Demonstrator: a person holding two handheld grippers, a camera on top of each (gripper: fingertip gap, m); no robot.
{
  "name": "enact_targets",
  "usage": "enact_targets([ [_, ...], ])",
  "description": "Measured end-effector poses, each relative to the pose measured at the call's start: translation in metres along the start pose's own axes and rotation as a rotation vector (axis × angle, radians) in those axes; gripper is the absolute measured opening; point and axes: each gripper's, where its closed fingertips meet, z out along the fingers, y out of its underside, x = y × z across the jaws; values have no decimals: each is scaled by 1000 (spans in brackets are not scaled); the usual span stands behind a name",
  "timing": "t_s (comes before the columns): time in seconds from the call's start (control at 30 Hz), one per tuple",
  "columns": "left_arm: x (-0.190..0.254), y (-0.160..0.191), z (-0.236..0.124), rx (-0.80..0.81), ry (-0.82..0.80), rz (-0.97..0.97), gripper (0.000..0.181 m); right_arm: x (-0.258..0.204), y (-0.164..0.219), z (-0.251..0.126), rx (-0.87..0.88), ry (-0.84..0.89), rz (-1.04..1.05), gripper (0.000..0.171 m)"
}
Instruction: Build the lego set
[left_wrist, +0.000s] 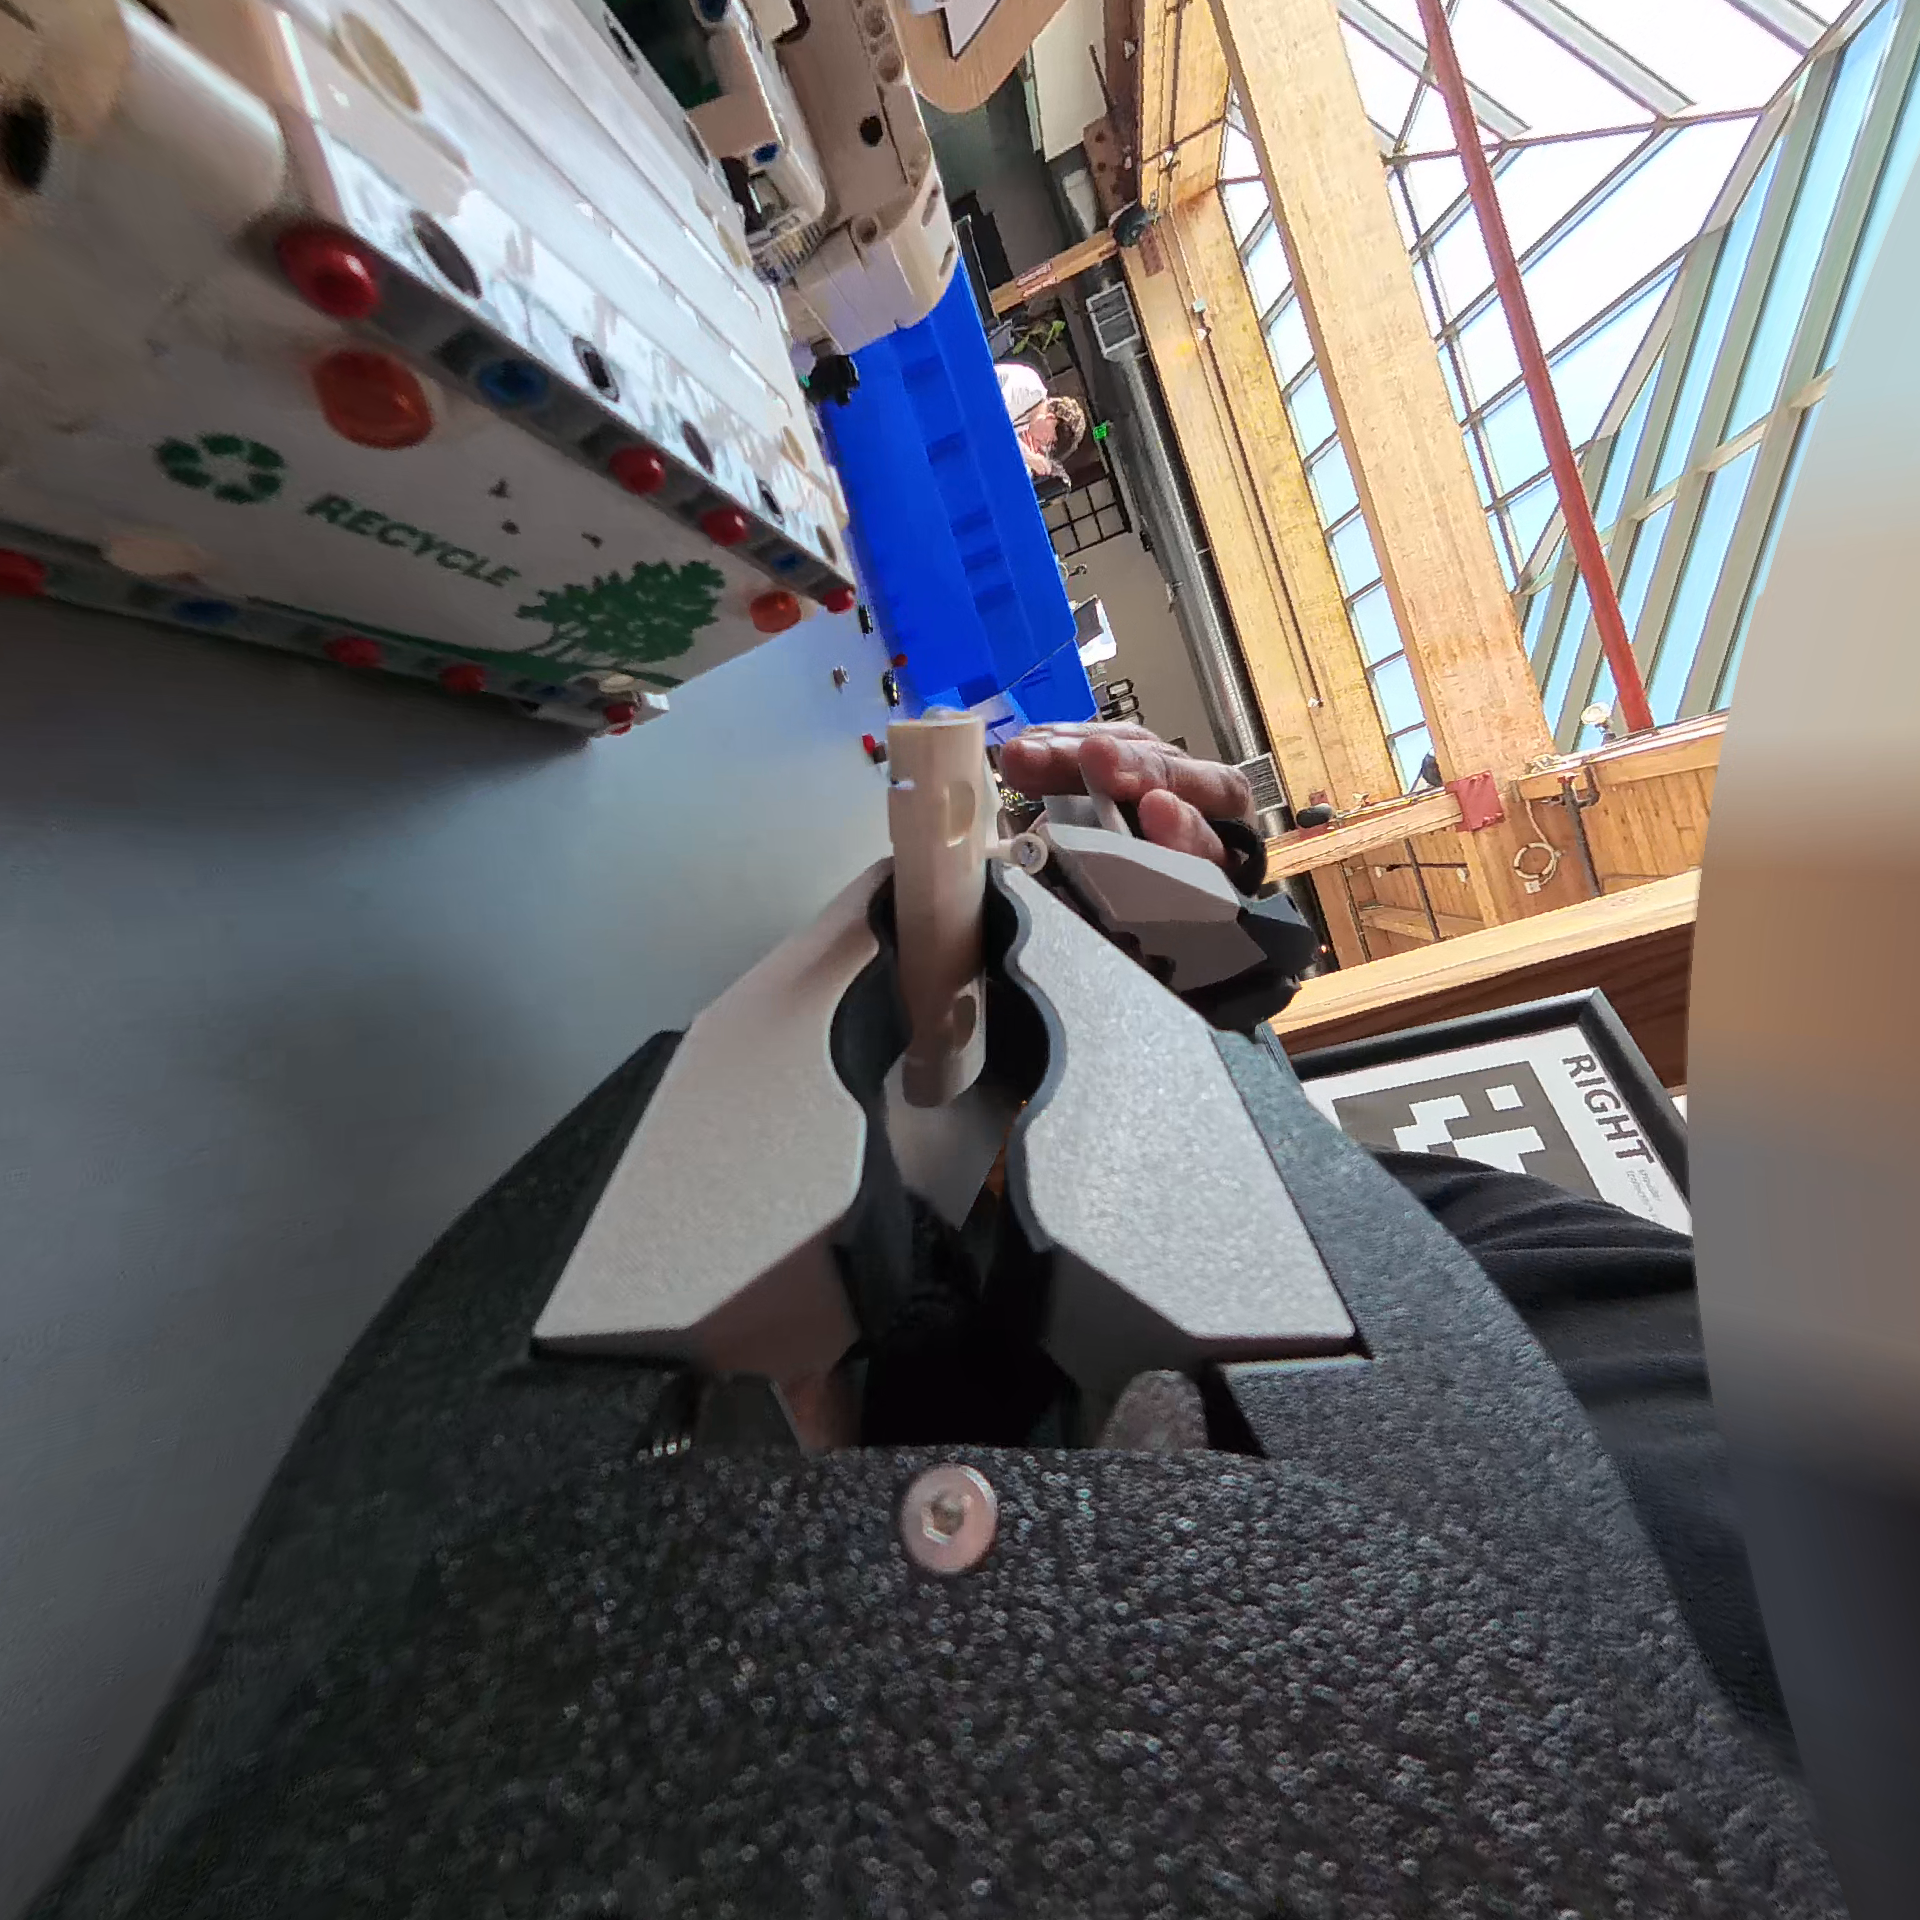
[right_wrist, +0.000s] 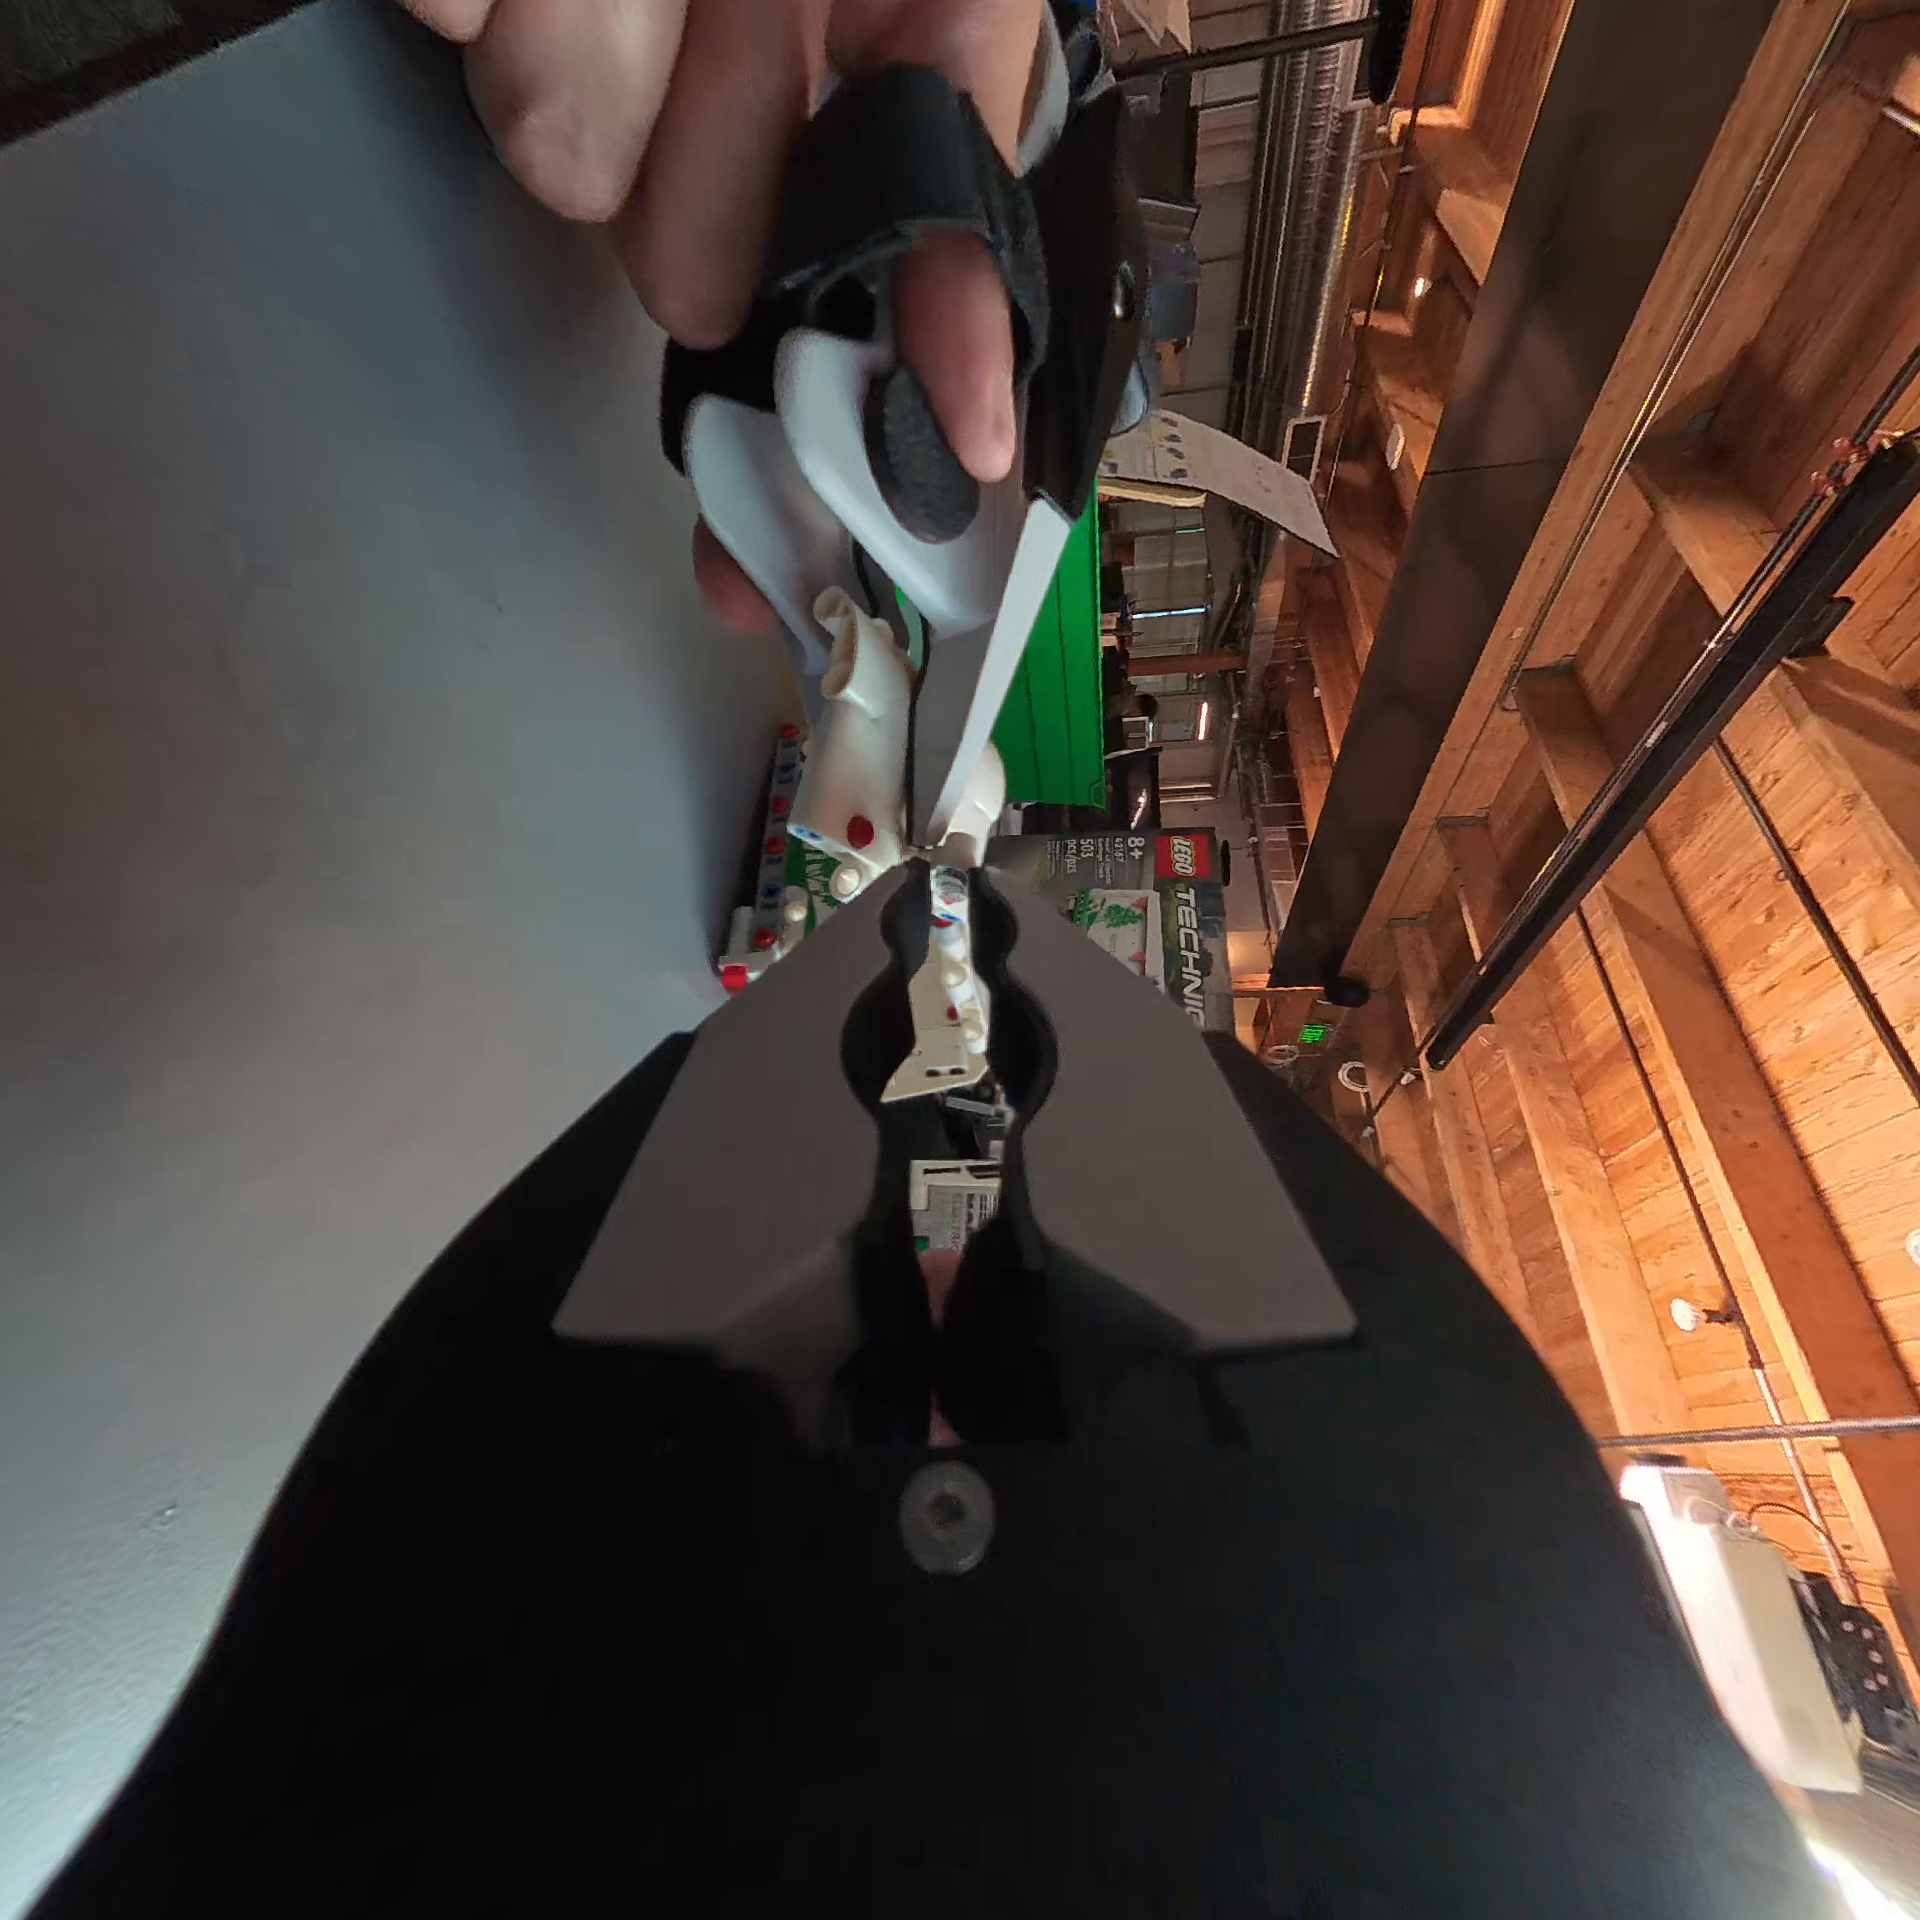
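My left gripper (left_wrist: 940, 894) is shut on a tan Technic beam (left_wrist: 935, 831) that sticks out past its tips above the grey table (left_wrist: 312, 987). My right gripper (left_wrist: 1039, 844) comes in from the right, with a hand (left_wrist: 1122, 769) behind it, and pinches a small white pin (left_wrist: 1023, 850) against the beam's side. In the right wrist view my right gripper (right_wrist: 940, 878) is nearly shut, its tips meeting the left gripper (right_wrist: 935, 821) and the beam (right_wrist: 862, 727). The pin is too small to make out there. The white lego truck body (left_wrist: 416, 416) with red and blue pins lies at upper left.
A blue bin (left_wrist: 956, 499) stands behind the truck body, with small loose pieces (left_wrist: 868, 743) on the table beside it. The lego box (right_wrist: 1143, 904) and a green bin (right_wrist: 1049, 665) stand behind the model. A person's hand (right_wrist: 727, 156) holds the left gripper. The tips of both grippers are at nearly the same place.
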Motion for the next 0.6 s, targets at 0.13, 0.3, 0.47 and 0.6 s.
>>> enact_targets([
  [0.13, -2, 1, 0, 0, -23, 17, 8, -2, 0, 0, 0, -12, 49, 6],
  [0.3, -3, 1, -1, -2, -36, 41, 8, -4, -2, 0, 13, -27, 85, 5],
  [0.47, 0, 1, -2, -7, -4, 19, 8, -1, -2, 1, 24, -18, 134, 5],
  [0.6, 1, 0, -2, -1, 3, 18, 8, 0, -3, 2, 31, -38, 259, 5],
])
